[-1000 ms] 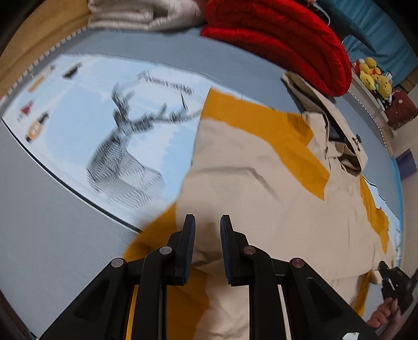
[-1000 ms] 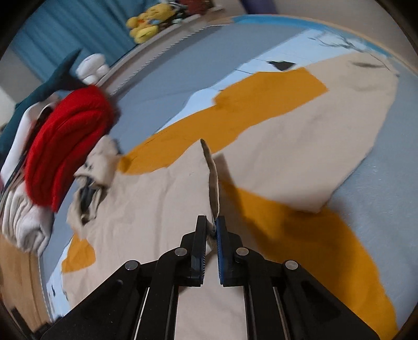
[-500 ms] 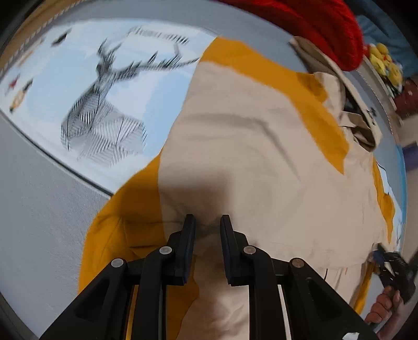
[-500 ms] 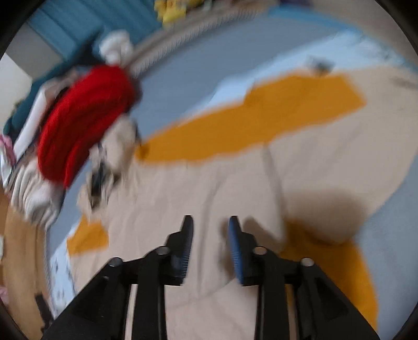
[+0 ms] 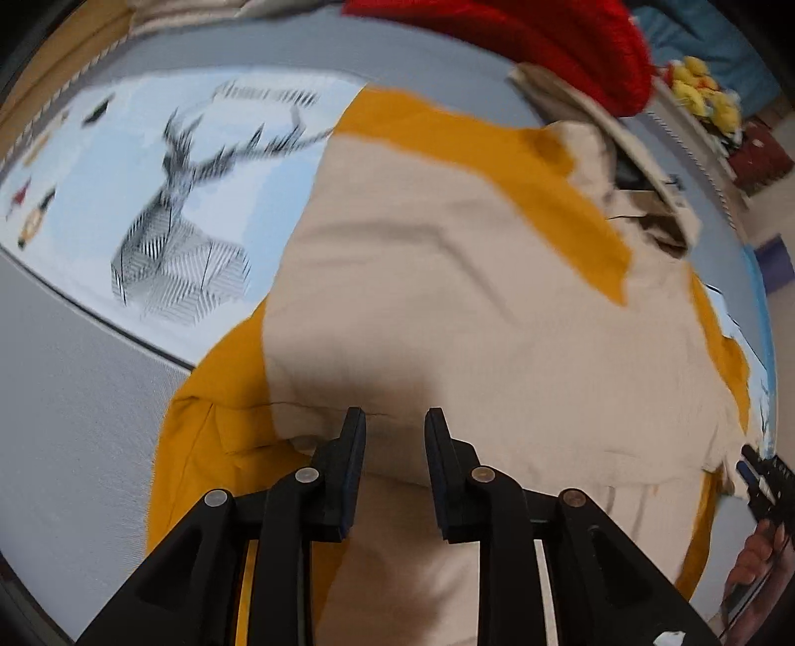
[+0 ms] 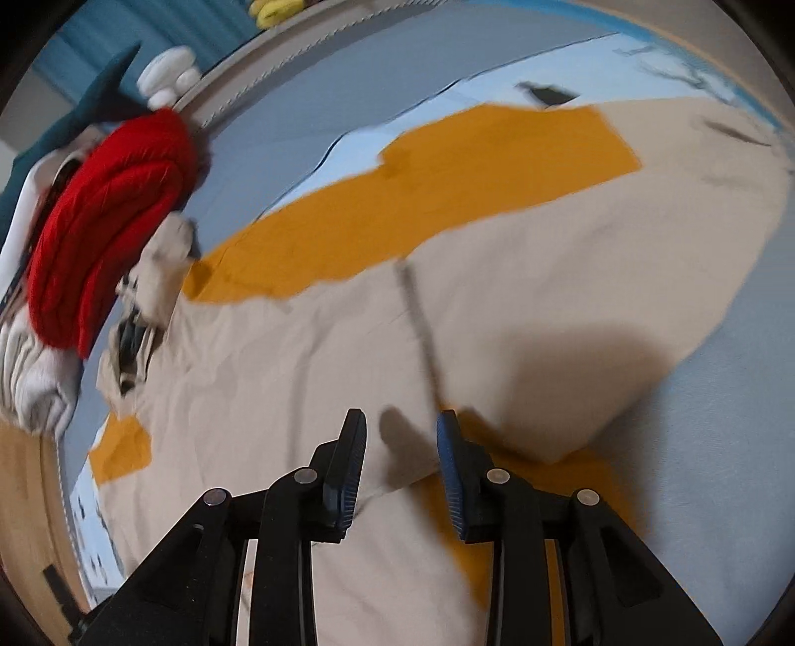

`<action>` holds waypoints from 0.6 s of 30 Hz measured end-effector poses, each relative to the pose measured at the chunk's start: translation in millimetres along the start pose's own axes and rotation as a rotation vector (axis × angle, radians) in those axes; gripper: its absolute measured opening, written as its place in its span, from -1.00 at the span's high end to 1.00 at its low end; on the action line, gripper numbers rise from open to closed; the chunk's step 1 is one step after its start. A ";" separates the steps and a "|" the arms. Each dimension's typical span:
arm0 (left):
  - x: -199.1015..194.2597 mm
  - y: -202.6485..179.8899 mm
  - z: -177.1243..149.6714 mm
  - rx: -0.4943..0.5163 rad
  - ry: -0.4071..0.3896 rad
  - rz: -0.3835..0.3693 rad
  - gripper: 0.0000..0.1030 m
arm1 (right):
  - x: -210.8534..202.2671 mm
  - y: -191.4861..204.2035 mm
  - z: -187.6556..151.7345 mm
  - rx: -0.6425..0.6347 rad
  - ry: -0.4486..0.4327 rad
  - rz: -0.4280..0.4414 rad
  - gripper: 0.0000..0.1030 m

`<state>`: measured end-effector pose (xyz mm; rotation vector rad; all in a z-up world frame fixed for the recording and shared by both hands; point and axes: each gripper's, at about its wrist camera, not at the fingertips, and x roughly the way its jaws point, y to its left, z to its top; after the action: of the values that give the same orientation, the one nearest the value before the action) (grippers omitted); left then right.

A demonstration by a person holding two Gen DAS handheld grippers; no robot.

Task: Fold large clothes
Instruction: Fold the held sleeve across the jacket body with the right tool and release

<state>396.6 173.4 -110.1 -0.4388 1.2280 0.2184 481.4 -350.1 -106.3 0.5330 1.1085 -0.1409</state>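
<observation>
A large beige garment with mustard-yellow panels lies spread on the bed, folded over itself, its hood toward the red pile. My left gripper hovers just over a folded beige edge. Its jaws are opening, and the cloth lies under them, not pinched. In the right wrist view the same garment lies flat, with a folded flap to the right. My right gripper stands open above it with nothing between its fingers. It also shows at the lower right of the left wrist view, right gripper, held by a hand.
A red knitted piece lies beyond the garment's hood, beside folded pale clothes. The grey bedcover has a light-blue deer print to the left. Yellow plush toys sit past the bed's edge.
The right gripper let go of the raised beige edge, which dropped flat, and its jaws spread. The left gripper moved over the garment's lower edge and its jaws widened slightly.
</observation>
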 end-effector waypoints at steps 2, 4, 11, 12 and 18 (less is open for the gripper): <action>-9.1 -8.5 -3.8 0.039 -0.027 0.008 0.57 | -13.1 -12.0 9.3 -0.006 -0.042 -0.006 0.39; -14.9 -17.4 -9.3 0.076 -0.048 0.018 0.57 | -25.7 -25.3 17.5 -0.009 -0.084 -0.017 0.39; -19.0 -45.5 -16.5 0.188 -0.095 0.032 0.57 | -63.8 -99.5 39.4 0.084 -0.191 -0.066 0.39; -19.9 -49.4 -17.8 0.203 -0.103 0.032 0.57 | -68.7 -110.3 42.7 0.094 -0.203 -0.074 0.39; -22.9 -67.1 -23.4 0.265 -0.136 -0.001 0.57 | -89.6 -164.0 59.6 0.128 -0.263 -0.133 0.39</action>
<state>395.3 104.7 -81.0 -0.1910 1.1048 0.0808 429.2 -534.2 -63.0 0.5378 0.8810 -0.3896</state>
